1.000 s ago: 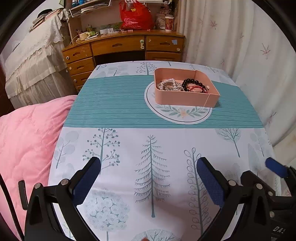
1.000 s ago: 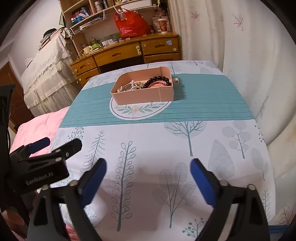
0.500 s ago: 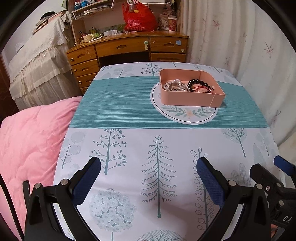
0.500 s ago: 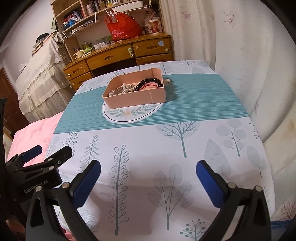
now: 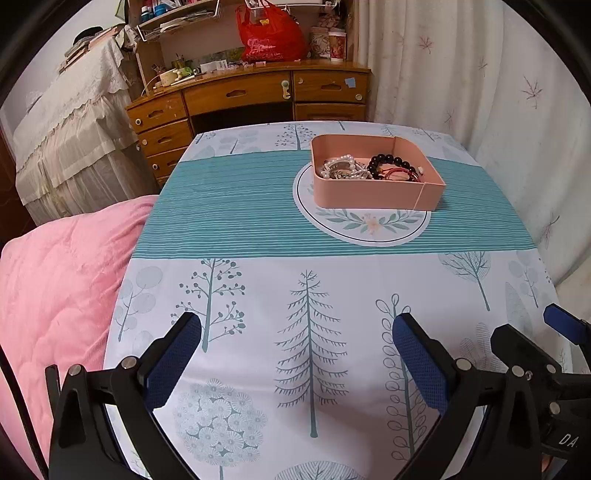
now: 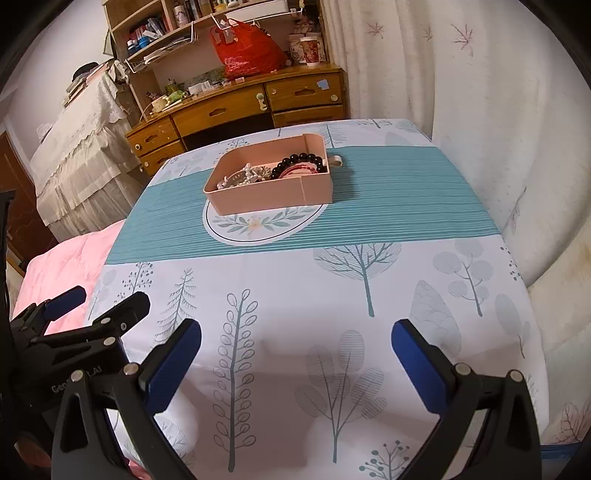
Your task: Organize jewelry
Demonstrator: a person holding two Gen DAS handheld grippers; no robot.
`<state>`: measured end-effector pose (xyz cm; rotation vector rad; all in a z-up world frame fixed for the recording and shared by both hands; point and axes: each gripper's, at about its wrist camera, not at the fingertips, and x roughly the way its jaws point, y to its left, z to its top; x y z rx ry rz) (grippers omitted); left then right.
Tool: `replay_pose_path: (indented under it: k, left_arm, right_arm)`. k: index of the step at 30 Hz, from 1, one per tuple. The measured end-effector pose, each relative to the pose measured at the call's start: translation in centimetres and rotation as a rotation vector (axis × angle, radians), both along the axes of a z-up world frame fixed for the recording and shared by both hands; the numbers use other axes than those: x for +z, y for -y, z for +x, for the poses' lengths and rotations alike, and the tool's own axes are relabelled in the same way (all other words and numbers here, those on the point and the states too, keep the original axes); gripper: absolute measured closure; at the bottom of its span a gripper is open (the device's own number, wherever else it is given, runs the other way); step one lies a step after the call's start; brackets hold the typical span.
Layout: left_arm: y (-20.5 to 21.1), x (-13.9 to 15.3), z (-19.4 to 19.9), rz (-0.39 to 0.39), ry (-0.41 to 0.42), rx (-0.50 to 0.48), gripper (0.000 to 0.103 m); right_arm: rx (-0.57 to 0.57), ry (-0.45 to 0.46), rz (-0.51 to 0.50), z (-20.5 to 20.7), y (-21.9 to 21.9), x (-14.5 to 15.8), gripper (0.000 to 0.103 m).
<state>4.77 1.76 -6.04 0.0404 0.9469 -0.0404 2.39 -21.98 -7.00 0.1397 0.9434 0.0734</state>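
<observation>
A pink box (image 5: 373, 194) (image 6: 258, 197) sits on the teal band of the tablecloth, far from both grippers. Inside lie a white pearl string (image 5: 341, 168) (image 6: 240, 177), a black bead bracelet (image 5: 388, 162) (image 6: 301, 159) and red cord pieces (image 5: 400, 173) (image 6: 299, 170). My left gripper (image 5: 297, 338) hovers open over the near part of the table with nothing between its blue pads. My right gripper (image 6: 295, 341) is open and empty too, just right of the left one (image 6: 96, 314), whose side shows in the right wrist view. The right gripper's tip (image 5: 561, 321) shows in the left wrist view.
The table (image 5: 258, 288) wears a tree-print cloth. A pink quilt (image 5: 55, 277) lies left of it. Behind stands a wooden desk (image 5: 258, 96) with a red bag (image 5: 269, 35) and cups. A white curtain (image 5: 498, 92) hangs along the right side.
Both grippers have drawn back and risen slightly, so the pink box looks smaller and further off. Both stay open and empty.
</observation>
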Motion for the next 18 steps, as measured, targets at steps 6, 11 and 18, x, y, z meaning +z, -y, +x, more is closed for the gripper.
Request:
replay_pose_path:
  k: [6, 11, 18]
  left_arm:
    - [-0.08, -0.03, -0.05, -0.005, -0.003, -0.004, 0.001]
    - [-0.12, -0.11, 0.00, -0.006, -0.004, -0.006, 0.001]
    - [-0.07, -0.21, 0.03, 0.003, 0.000, -0.011, 0.001]
  right_arm:
    - [0.015, -0.012, 0.000, 0.25, -0.38, -0.29, 0.000]
    - [0.018, -0.011, -0.002, 0.37, -0.47, -0.30, 0.000]
    - [0.023, -0.022, 0.001, 0.51, -0.57, -0.39, 0.000]
